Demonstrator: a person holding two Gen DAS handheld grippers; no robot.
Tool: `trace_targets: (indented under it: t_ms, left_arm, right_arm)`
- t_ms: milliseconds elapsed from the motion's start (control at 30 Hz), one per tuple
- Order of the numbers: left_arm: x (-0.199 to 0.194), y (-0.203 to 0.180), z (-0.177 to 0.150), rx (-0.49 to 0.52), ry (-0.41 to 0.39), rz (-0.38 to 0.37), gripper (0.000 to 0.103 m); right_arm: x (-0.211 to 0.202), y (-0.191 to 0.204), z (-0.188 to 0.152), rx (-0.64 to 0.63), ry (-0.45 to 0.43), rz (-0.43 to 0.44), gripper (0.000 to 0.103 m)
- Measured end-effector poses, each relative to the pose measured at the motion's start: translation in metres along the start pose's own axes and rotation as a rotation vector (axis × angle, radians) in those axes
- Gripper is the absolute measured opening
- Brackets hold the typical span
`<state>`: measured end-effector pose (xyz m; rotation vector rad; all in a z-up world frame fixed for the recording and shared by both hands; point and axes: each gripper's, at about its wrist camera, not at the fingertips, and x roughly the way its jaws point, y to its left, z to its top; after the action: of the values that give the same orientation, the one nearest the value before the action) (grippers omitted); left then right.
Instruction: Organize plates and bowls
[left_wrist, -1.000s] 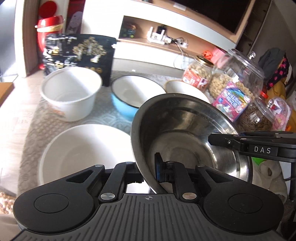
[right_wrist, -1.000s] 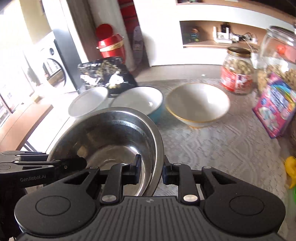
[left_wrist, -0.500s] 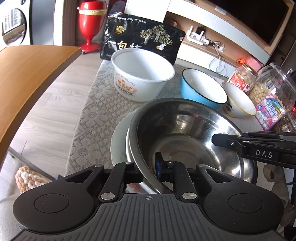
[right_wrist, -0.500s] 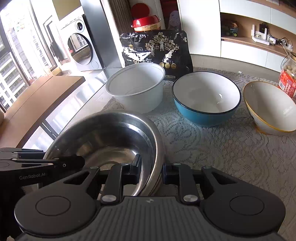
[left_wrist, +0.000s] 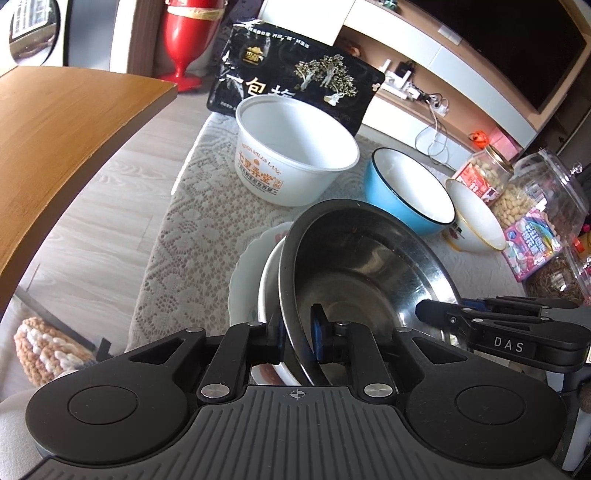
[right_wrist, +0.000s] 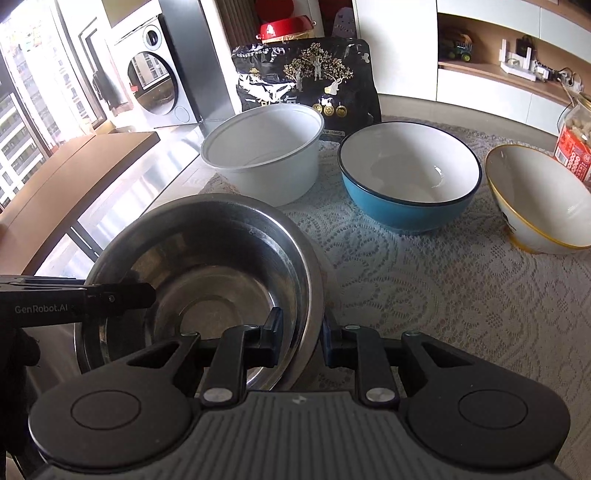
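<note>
A steel bowl (left_wrist: 362, 273) rests tilted in a white bowl (left_wrist: 267, 291) that sits on a white plate (left_wrist: 242, 273), near the front of the lace cloth. My left gripper (left_wrist: 297, 328) straddles the steel bowl's near rim. Its jaws are opening, and a gap shows between the inner pad and the rim. My right gripper (right_wrist: 301, 328) is shut on the opposite rim of the steel bowl (right_wrist: 207, 273), one finger inside and one outside. Each gripper's tip shows in the other's view.
Behind stand a white plastic tub (left_wrist: 295, 162), a blue bowl (left_wrist: 406, 199) and a gold-rimmed white bowl (left_wrist: 476, 218). A black bag (left_wrist: 295, 77) leans at the back. Snack jars (left_wrist: 535, 199) crowd the right. A wooden table (left_wrist: 55, 140) lies left, across a floor gap.
Both grippers carried the steel bowl left and down, from beside the white plate onto the white bowl on it. The left jaws have parted slightly from the rim.
</note>
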<state>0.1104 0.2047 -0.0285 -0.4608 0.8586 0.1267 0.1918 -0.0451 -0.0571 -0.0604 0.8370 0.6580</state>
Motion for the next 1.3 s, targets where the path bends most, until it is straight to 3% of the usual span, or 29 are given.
trace_targets:
  t_ms: [233, 567, 800, 1300]
  left_arm:
    - [-0.005, -0.004, 0.001, 0.019, -0.006, 0.008, 0.017]
    - [-0.009, 0.012, 0.007, -0.051, -0.011, -0.033, 0.016]
    - [-0.011, 0.008, 0.009, 0.015, -0.043, 0.066, 0.018]
    - [0.004, 0.011, 0.004, 0.014, 0.011, 0.069, 0.022]
  right_arm:
    - [-0.003, -0.001, 0.001, 0.012, -0.003, 0.006, 0.021]
    - [0.0, -0.002, -0.001, 0.014, 0.005, 0.009, 0.02]
    - [-0.003, -0.001, 0.0, 0.008, -0.007, 0.007, 0.02]
    - [0.01, -0.005, -0.006, 0.051, 0.044, 0.038, 0.02]
